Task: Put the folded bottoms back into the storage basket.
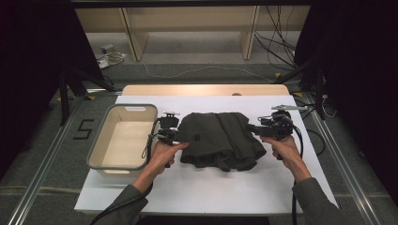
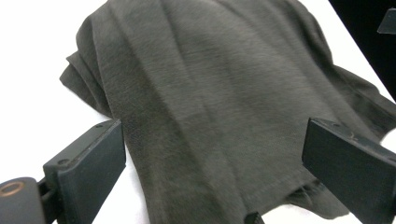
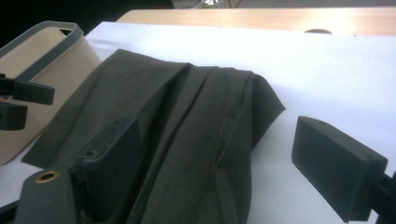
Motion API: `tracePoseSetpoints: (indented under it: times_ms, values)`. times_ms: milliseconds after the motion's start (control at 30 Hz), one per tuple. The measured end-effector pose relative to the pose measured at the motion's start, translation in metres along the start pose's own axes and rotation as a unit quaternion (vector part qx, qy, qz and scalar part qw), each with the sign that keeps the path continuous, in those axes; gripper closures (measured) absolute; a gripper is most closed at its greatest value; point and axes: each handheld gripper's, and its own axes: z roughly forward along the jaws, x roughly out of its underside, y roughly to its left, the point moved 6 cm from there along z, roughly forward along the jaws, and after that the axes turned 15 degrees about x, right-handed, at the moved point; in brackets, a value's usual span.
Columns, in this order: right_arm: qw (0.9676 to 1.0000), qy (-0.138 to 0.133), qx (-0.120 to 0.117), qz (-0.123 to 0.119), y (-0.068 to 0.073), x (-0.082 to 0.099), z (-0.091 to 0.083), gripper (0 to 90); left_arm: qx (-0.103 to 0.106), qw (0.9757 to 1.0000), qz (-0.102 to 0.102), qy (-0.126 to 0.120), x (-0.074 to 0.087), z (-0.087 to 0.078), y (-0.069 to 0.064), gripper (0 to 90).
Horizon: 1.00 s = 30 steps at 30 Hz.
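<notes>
A dark grey-green folded garment (image 1: 219,139) lies in the middle of the white table cover. My left gripper (image 1: 180,136) is at the garment's left edge, open, its two black jaws standing wide apart over the cloth (image 2: 210,107). My right gripper (image 1: 251,129) is at the garment's right edge, also open; in the right gripper view one jaw stands over the cloth (image 3: 187,135) and the other over the bare white cover. Neither gripper has pinched the fabric.
A beige basket with a grey rim (image 1: 99,149) stands empty at the left of the table, close beside the left gripper; its wall (image 3: 28,70) appears in the right gripper view. White table cover (image 1: 211,187) spreads in front. Wooden table edge (image 1: 206,89) runs behind.
</notes>
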Motion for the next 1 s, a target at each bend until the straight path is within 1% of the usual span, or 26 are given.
tracePoseSetpoints:
  times_ms: [33, 67, 100, 133, 167, 200, 233, 267, 333, 367, 400, 433, 467, 500, 567, 600, 633, 667, 733, 767, 800, 867, 1000]
  values:
    - [1.0, 0.0, 0.0, 0.0, 0.0, 0.0, 0.0, 16.3, 0.0, 1.0, 0.0, 0.0, 0.0, 0.0, 0.0, 5.8]
    - [0.9999, 0.011, -0.003, 0.006, -0.001, 0.0, 0.007, 16.3, -0.002, 0.9999, -0.013, 0.005, 0.001, 0.006, 0.004, 5.8]
    - [0.9999, 0.011, -0.003, 0.006, -0.001, 0.0, 0.007, 16.3, -0.002, 0.9999, -0.013, 0.005, 0.001, 0.006, 0.004, 5.8]
    - [0.9997, 0.023, -0.001, 0.005, -0.001, 0.0, 0.015, 16.6, -0.004, 0.9996, -0.02, 0.019, 0.003, 0.011, 0.007, 5.8]
    - [0.9996, 0.027, 0.001, 0.003, -0.001, 0.001, 0.018, 16.6, -0.005, 0.9994, -0.018, 0.027, 0.004, 0.014, 0.007, 5.8]
    - [0.9995, 0.032, 0.004, 0.002, -0.001, 0.001, 0.022, 16.8, -0.005, 0.9994, -0.018, 0.027, 0.004, 0.014, 0.007, 5.8]
    - [0.9995, 0.032, 0.004, 0.002, -0.001, 0.001, 0.022, 16.8, -0.005, 0.9991, -0.018, 0.037, 0.005, 0.016, 0.008, 5.8]
    - [0.9989, 0.046, 0.006, -0.002, 0.0, 0.002, 0.029, 17.1, -0.005, 0.9988, -0.02, 0.045, 0.006, 0.018, 0.009, 5.8]
    - [0.9987, 0.051, 0.004, -0.004, 0.001, 0.003, 0.031, 17.0, -0.007, 0.9985, -0.023, 0.048, 0.006, 0.019, 0.011, 5.8]
    - [0.9979, 0.064, 0.006, -0.008, 0.002, 0.005, 0.037, 17.0, -0.004, 0.9984, -0.031, 0.048, 0.006, 0.021, 0.015, 5.8]
    - [0.9975, 0.07, 0.008, -0.01, 0.002, 0.006, 0.039, 17.0, -0.004, 0.9984, -0.031, 0.048, 0.006, 0.021, 0.015, 5.8]
    - [0.9969, 0.076, 0.01, -0.013, 0.002, 0.007, 0.042, 17.0, 0.006, 0.9979, -0.05, 0.042, 0.006, 0.023, 0.019, 5.8]
    - [0.9966, 0.08, 0.012, -0.015, 0.002, 0.008, 0.044, 16.9, 0.006, 0.9979, -0.05, 0.042, 0.006, 0.023, 0.019, 5.9]
    - [0.9959, 0.087, 0.017, -0.018, 0.002, 0.009, 0.047, 17.0, -0.001, 0.9977, -0.051, 0.044, 0.007, 0.025, 0.024, 6.5]
    - [0.9955, 0.091, 0.017, -0.019, 0.001, 0.01, 0.048, 17.0, -0.002, 0.9975, -0.053, 0.046, 0.008, 0.026, 0.025, 7.0]
    - [0.9945, 0.102, 0.016, -0.02, 0.001, 0.012, 0.052, 16.8, -0.004, 0.9972, -0.055, 0.05, 0.009, 0.028, 0.027, 7.0]
    - [0.9945, 0.102, 0.016, -0.02, 0.001, 0.012, 0.052, 16.8, -0.004, 0.9972, -0.055, 0.05, 0.009, 0.028, 0.027, 7.0]
    - [0.9932, 0.112, 0.019, -0.022, 0.001, 0.015, 0.055, 16.7, -0.004, 0.9967, -0.055, 0.059, 0.012, 0.03, 0.029, 7.0]
    - [0.9921, 0.12, 0.024, -0.03, 0.002, 0.018, 0.057, 16.5, -0.006, 0.9966, -0.056, 0.06, 0.014, 0.031, 0.03, 7.0]
    - [0.9921, 0.12, 0.024, -0.03, 0.002, 0.018, 0.057, 16.5, -0.006, 0.9966, -0.056, 0.06, 0.014, 0.031, 0.03, 7.0]
    - [0.9917, 0.122, 0.024, -0.033, 0.003, 0.019, 0.059, 16.2, -0.007, 0.9963, -0.061, 0.059, 0.015, 0.031, 0.031, 7.0]
    - [0.9918, 0.121, 0.024, -0.032, 0.003, 0.018, 0.058, 16.1, -0.003, 0.996, -0.066, 0.061, 0.016, 0.031, 0.032, 7.0]
    - [0.9911, 0.129, 0.025, -0.024, 0.003, 0.021, 0.061, 15.9, -0.004, 0.9955, -0.067, 0.067, 0.02, 0.035, 0.033, 6.9]
